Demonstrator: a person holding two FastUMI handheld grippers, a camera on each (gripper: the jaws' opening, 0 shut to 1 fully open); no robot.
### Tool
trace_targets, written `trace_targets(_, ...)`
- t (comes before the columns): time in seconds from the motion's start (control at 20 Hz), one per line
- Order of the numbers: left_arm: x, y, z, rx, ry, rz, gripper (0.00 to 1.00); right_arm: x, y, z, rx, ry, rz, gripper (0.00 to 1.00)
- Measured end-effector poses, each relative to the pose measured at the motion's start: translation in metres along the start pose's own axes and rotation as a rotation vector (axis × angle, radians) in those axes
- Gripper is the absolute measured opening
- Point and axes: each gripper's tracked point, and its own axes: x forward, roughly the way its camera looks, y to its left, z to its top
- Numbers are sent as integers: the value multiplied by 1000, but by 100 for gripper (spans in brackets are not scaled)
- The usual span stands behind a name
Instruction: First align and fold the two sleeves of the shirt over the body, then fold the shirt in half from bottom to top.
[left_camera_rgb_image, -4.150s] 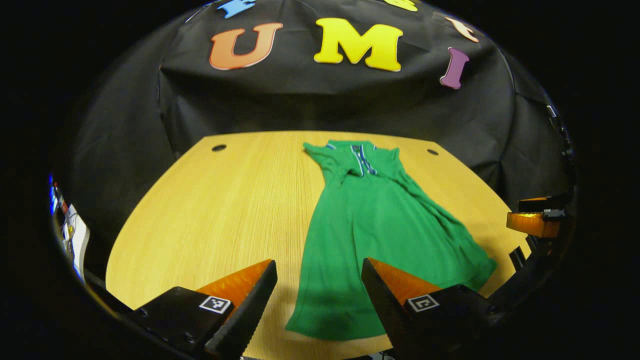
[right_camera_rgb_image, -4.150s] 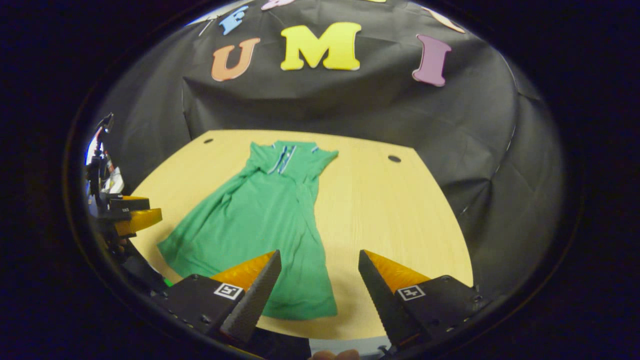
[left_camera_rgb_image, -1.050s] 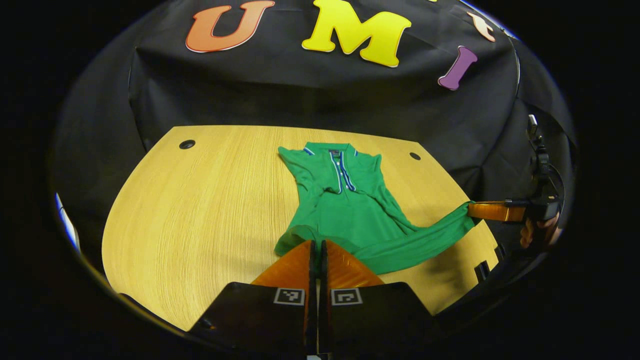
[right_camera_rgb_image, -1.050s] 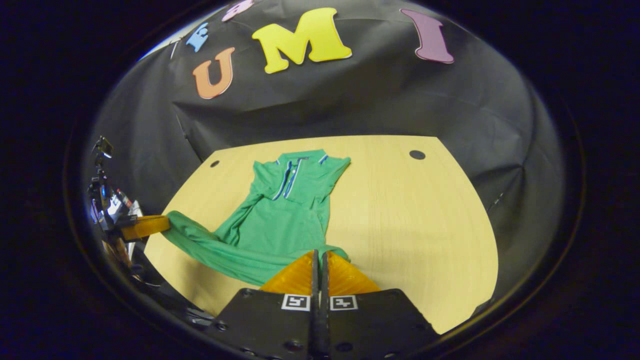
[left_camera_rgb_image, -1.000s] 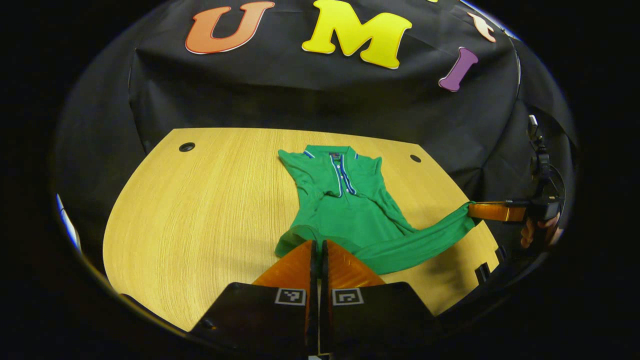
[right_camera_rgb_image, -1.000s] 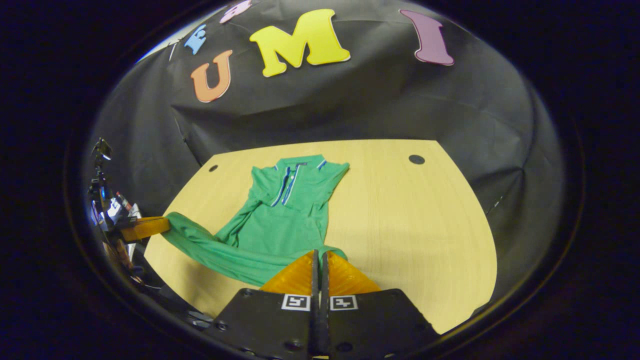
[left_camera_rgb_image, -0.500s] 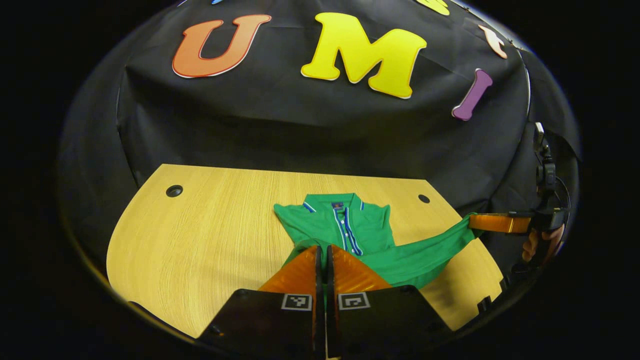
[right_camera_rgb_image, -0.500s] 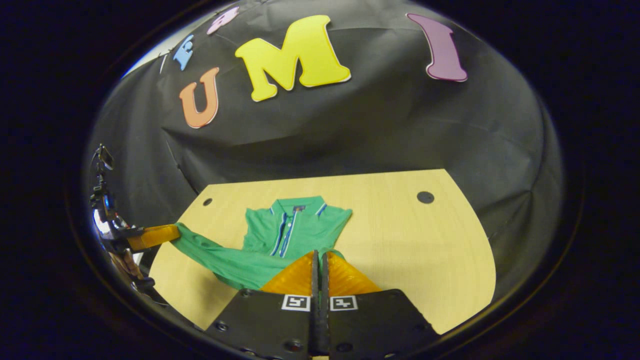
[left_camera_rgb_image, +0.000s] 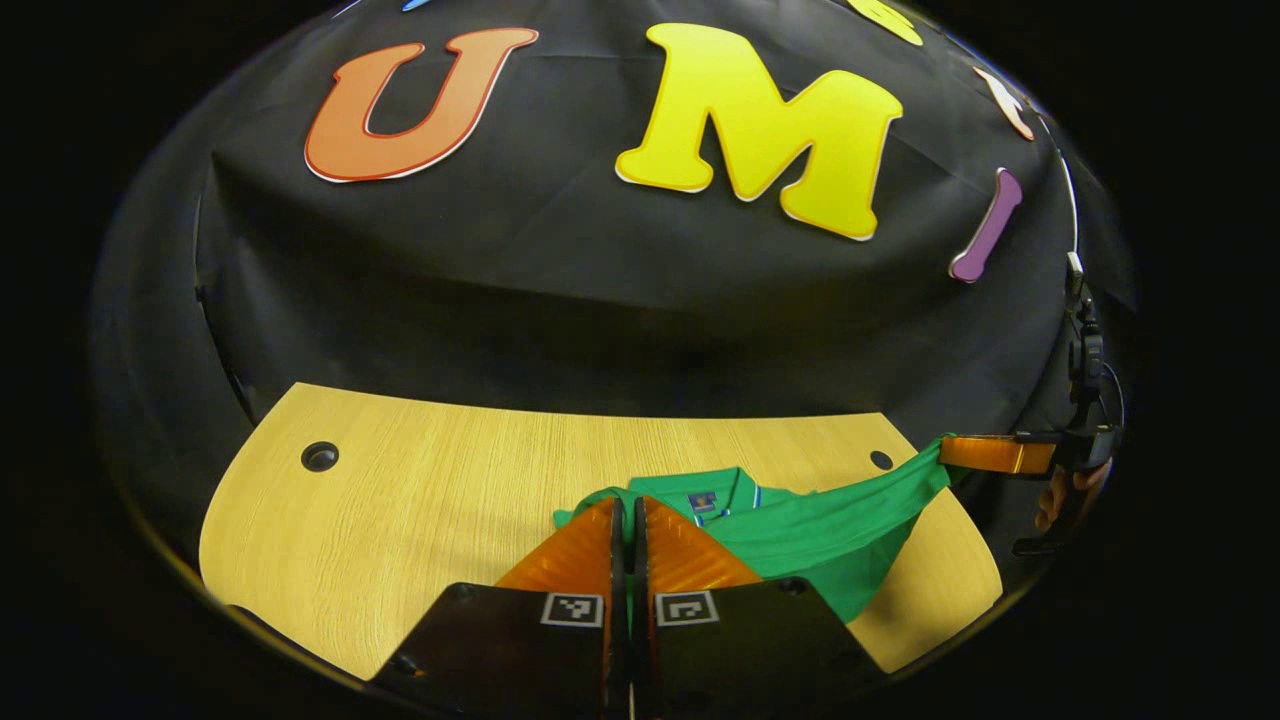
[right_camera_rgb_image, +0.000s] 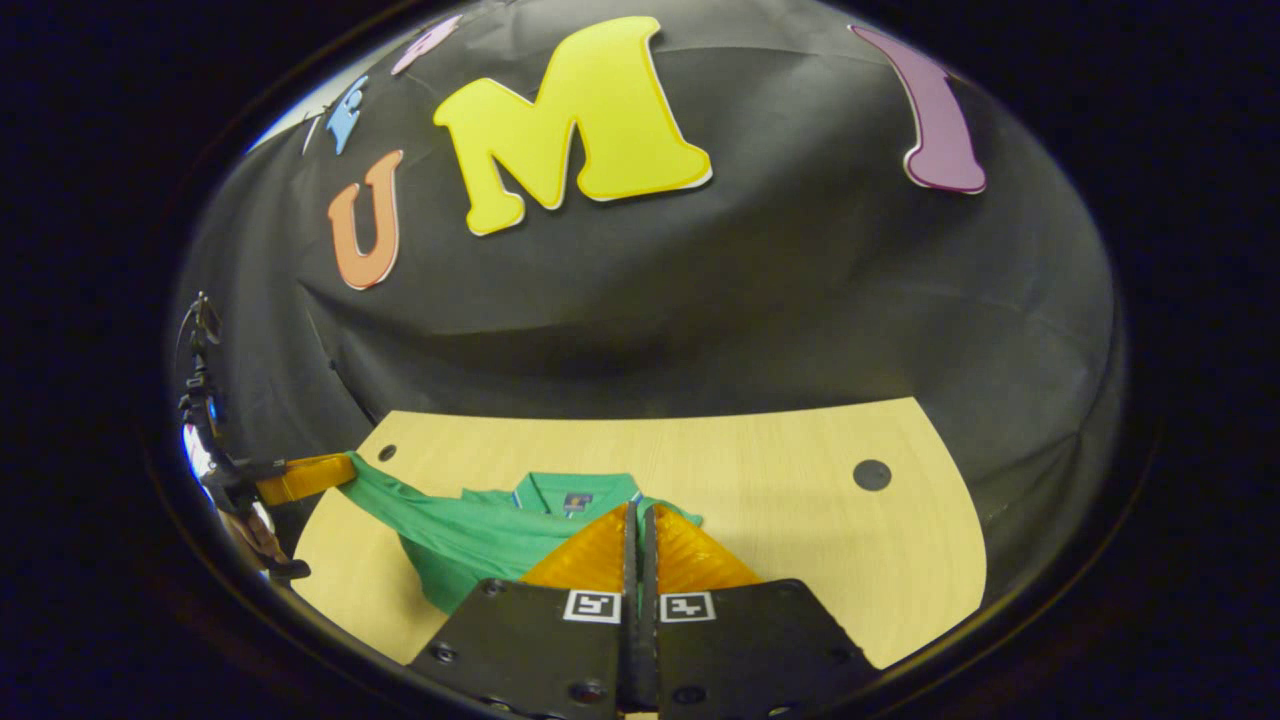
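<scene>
Both claws are pinching the shirt's bottom hem, fingers pressed together on the cloth with no gap.

Left to right:
- Left claw, left gripper view: hem corner clamped between the fingers. A second ago the whole front of the shirt lay open ahead of it, placket and all. Now just the collar strip peeks past the fingertips, so the hem has travelled most of the way up toward the collar.
- Between the claws: the hem edge runs as a raised green band from one claw across to the other, off the surface in the middle. It was lower and slacker a second ago; it looks tauter now.
- Right claw, right gripper view: same story, hem corner pinched, collar just beyond the tips. In the left gripper view it shows at the far right, clamped on the other end of the band, with a hand behind it.

Both cameras now sit low and close to the far end of the surface; 4 s ago both claws were spread wide above the flat hem at the near edge.

Meaning: sleeves look already folded in, and the bottom-to-top fold is nearly done. Judgement: what's left is lowering the hem square onto the shoulders and releasing. Risk is the sagging middle bunching, or one corner landing ahead of the other.
</scene>
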Motion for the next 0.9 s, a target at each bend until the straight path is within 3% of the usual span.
trace_targets(0.35,53,9,-7,-15,1,79,8,63,-4,-5,-52,31,-22,0)
trace_targets(0.5,68,15,-23,-19,36,130,14,82,-6,-19,-69,57,-37,0)
trace_targets(0.55,71,19,-29,-8,55,156,16,88,-4,-24,-75,63,-30,4)
trace_targets(0.6,70,25,-36,5,77,182,27,91,-8,-28,-89,65,-47,5)
trace_targets(0.65,70,29,-38,15,88,203,12,90,-9,-28,-97,58,-51,10)
trace_targets(0.75,66,36,-34,7,68,232,98,85,-9,-27,-103,35,-61,48)
trace_targets(0.85,59,40,-23,2,26,250,100,75,-12,-22,-125,4,-84,85)
trace_targets(0.9,55,41,-16,0,2,256,100,71,-13,-19,-138,-17,-99,90)
